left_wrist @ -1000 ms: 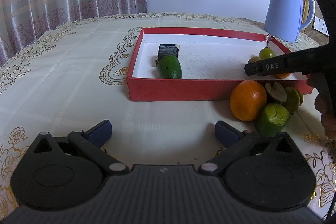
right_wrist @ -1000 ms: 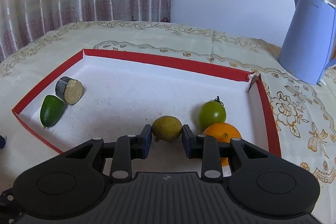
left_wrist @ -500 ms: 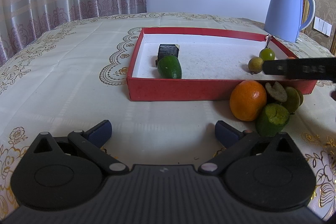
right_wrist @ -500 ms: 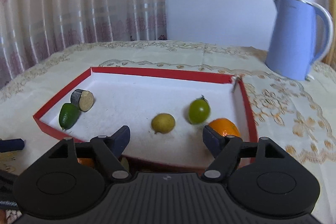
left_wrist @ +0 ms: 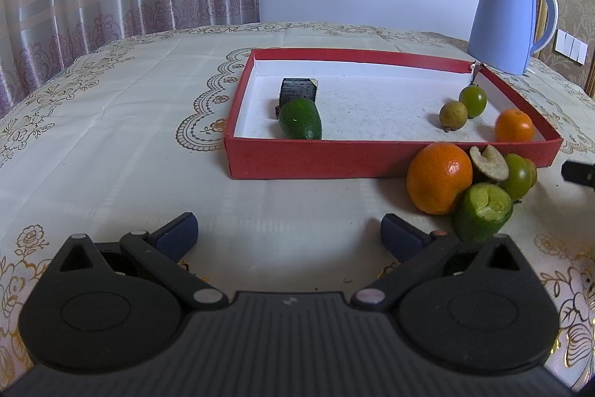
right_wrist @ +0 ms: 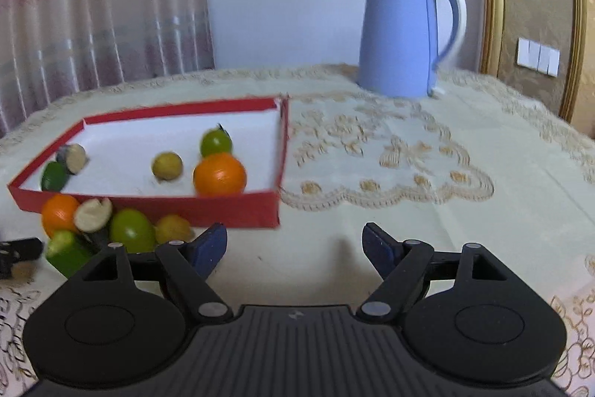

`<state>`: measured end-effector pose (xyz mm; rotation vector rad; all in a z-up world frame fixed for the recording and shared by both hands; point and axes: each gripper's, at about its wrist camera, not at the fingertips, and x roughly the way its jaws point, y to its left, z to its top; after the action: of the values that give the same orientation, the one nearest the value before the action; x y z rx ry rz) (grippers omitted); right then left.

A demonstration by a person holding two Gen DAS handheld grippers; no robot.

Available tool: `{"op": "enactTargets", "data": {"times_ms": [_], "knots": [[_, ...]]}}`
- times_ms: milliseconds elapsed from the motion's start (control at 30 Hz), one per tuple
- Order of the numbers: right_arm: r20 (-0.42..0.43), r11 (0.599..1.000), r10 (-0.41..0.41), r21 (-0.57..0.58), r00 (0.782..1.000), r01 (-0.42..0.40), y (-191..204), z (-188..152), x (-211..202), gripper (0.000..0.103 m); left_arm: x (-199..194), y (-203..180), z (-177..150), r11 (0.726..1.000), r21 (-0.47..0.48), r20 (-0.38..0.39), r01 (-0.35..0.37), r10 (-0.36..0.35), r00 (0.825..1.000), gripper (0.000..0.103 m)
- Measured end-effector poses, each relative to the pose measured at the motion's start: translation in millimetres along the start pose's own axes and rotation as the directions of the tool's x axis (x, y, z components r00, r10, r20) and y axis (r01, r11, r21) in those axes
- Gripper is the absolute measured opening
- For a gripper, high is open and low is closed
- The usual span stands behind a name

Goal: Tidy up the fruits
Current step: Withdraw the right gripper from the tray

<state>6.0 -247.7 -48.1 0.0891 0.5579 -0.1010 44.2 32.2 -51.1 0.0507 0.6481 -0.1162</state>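
Note:
A red box [left_wrist: 372, 159] with a white floor holds a dark cut piece [left_wrist: 298, 91], a long green fruit [left_wrist: 300, 119], a small yellow-brown fruit [left_wrist: 453, 114], a round green fruit [left_wrist: 472, 100] and a small orange [left_wrist: 514, 126]. Against its front right corner lies a pile: a big orange [left_wrist: 438, 177], a cut green fruit [left_wrist: 482, 211], a pale cut piece [left_wrist: 489, 162] and a green fruit [left_wrist: 518, 175]. My left gripper [left_wrist: 290, 235] stands open and empty over the cloth before the box. My right gripper [right_wrist: 293, 246] is outside the box [right_wrist: 148, 207], right of the pile [right_wrist: 132, 229], jaws opening with nothing between them.
A blue kettle [left_wrist: 509, 21] stands behind the box's far right corner, also seen in the right wrist view as the kettle [right_wrist: 405, 32]. An embroidered cream tablecloth [left_wrist: 111, 136] covers the round table. Curtains hang at the back left.
My right gripper let go of the yellow-brown fruit inside the box, opened wide and drew back out of the box toward the right. The left gripper stayed still.

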Motion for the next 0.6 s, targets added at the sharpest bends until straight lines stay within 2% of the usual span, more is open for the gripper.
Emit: {"op": "enactTargets", "data": {"times_ms": [133,200,267,300,333,467,600], "knots": [[-0.053,1.0,0.007,0.014,0.999,-0.006,-2,-2,12,0.082,0,0,0,1.0,0.0,0.0,0.0,0.0,1.0,0.103],[-0.072,1.0,0.022,0.009,0.997,-0.021,-1,-3,14,0.091,0,0,0,1.0,0.0,0.0,0.0,0.0,1.0,0.103],[-0.083,1.0,0.007,-0.021,0.997,-0.009,5,-4,15,0.091,0,0,0,1.0,0.0,0.0,0.0,0.0,1.0,0.103],[-0.087,0.999,-0.004,-0.037,0.996,0.0,8,-4,16,0.102,0,0,0,1.0,0.0,0.0,0.0,0.0,1.0,0.103],[-0.097,0.999,-0.01,-0.039,0.995,0.006,8,-4,18,0.103,0,0,0,1.0,0.0,0.0,0.0,0.0,1.0,0.103],[-0.101,0.999,-0.005,-0.033,0.995,0.002,6,-4,19,0.103,-2,-1,0,1.0,0.002,0.011,0.007,-0.007,1.0,0.103],[-0.101,0.999,-0.005,-0.033,0.995,0.002,6,-4,18,0.103,-13,-5,-4,0.996,0.019,0.045,0.088,-0.089,0.995,0.103]]}}
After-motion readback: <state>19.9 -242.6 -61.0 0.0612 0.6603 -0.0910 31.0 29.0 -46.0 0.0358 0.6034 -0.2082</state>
